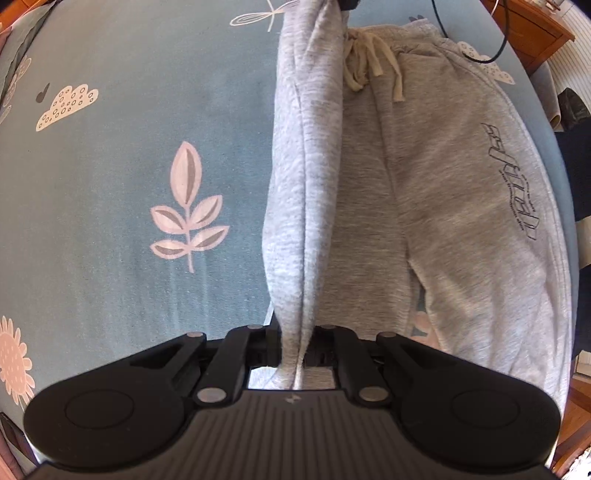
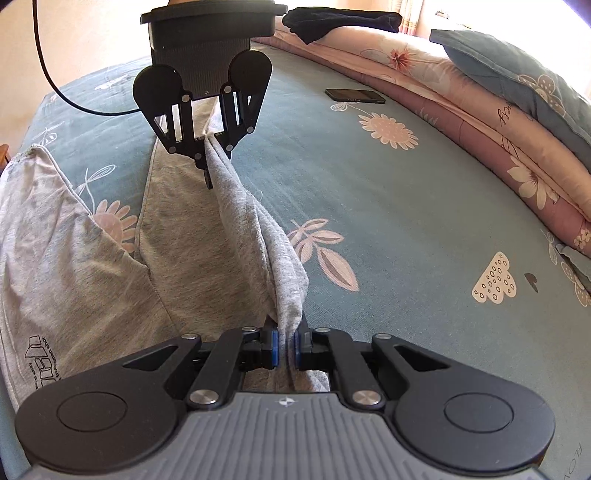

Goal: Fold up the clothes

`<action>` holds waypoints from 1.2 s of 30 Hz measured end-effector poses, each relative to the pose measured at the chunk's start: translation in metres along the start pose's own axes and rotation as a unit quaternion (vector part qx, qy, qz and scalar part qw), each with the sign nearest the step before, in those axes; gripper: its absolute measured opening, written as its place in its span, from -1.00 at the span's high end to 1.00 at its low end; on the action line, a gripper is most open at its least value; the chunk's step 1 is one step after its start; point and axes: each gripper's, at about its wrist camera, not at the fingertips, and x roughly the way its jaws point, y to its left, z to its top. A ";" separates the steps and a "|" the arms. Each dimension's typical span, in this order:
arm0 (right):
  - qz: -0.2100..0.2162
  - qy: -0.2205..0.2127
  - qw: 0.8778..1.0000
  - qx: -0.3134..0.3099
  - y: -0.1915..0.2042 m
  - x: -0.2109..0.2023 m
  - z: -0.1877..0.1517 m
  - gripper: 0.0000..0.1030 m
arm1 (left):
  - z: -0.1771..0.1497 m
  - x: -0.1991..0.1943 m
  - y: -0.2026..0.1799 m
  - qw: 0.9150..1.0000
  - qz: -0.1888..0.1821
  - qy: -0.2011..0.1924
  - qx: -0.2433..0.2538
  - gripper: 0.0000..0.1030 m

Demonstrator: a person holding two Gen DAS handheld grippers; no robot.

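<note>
Grey sweatpants (image 1: 450, 192) lie flat on a teal bed sheet (image 1: 129, 184), with the cream drawstring (image 1: 369, 62) at the far end. One long edge of the pants is raised off the bed as a taut fold (image 1: 306, 155) strung between both grippers. My left gripper (image 1: 295, 347) is shut on the leg end of that fold and points straight down. In the right wrist view it (image 2: 207, 166) hangs over the far end of the fold. My right gripper (image 2: 286, 347) is shut on the near end, its blue pads (image 2: 274, 349) pressing the cloth. The other leg (image 2: 55, 258) stays flat.
A dark phone (image 2: 354, 95) lies on the sheet (image 2: 406, 221) beyond the pants. A pink floral quilt (image 2: 480, 125) and a teal pillow (image 2: 517, 74) line the right side, with a dark garment (image 2: 340, 18) behind. A black cable (image 2: 48, 74) trails at the left. Wooden furniture (image 1: 532, 26) stands beside the bed.
</note>
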 end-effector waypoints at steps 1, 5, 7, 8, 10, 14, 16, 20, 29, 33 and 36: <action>0.000 0.002 1.000 -0.006 0.003 -0.002 0.000 0.82 | -0.001 -0.003 -0.005 1.000 -0.003 -0.002 -0.002 0.91; 0.000 0.017 0.999 -0.028 0.021 -0.012 -0.004 0.82 | 0.000 -0.014 -0.042 0.999 -0.021 -0.006 0.027 0.91; 0.001 0.025 0.999 -0.041 0.035 -0.017 -0.008 0.82 | 0.000 -0.016 -0.063 0.998 -0.043 -0.002 0.046 0.91; 0.000 0.028 0.998 -0.047 0.042 -0.019 -0.010 0.82 | 0.000 -0.016 -0.073 0.997 -0.053 -0.001 0.054 0.91; -0.001 0.035 0.998 -0.061 0.056 -0.022 -0.015 0.82 | -0.001 -0.014 -0.093 0.995 -0.069 0.001 0.068 0.91; 0.005 0.050 0.995 -0.085 0.087 -0.025 -0.028 0.82 | -0.001 -0.008 -0.123 0.993 -0.095 0.006 0.073 0.91; 0.007 0.062 0.992 -0.105 0.105 -0.025 -0.036 0.83 | 0.000 -0.007 -0.135 0.991 -0.108 0.005 0.079 0.91; -0.003 0.088 0.986 -0.144 0.136 -0.025 -0.052 0.83 | 0.006 -0.008 -0.159 0.987 -0.124 0.003 0.102 0.91; -0.059 0.145 0.955 -0.252 0.187 -0.027 -0.089 0.83 | 0.031 -0.004 -0.205 0.977 -0.144 -0.007 0.158 0.90; -0.078 0.168 0.946 -0.265 0.197 -0.016 -0.111 0.84 | 0.042 0.012 -0.213 0.977 -0.134 -0.003 0.167 0.90; -0.103 0.181 0.937 -0.281 0.204 -0.011 -0.123 0.85 | 0.050 0.018 -0.223 0.974 -0.145 -0.009 0.173 0.90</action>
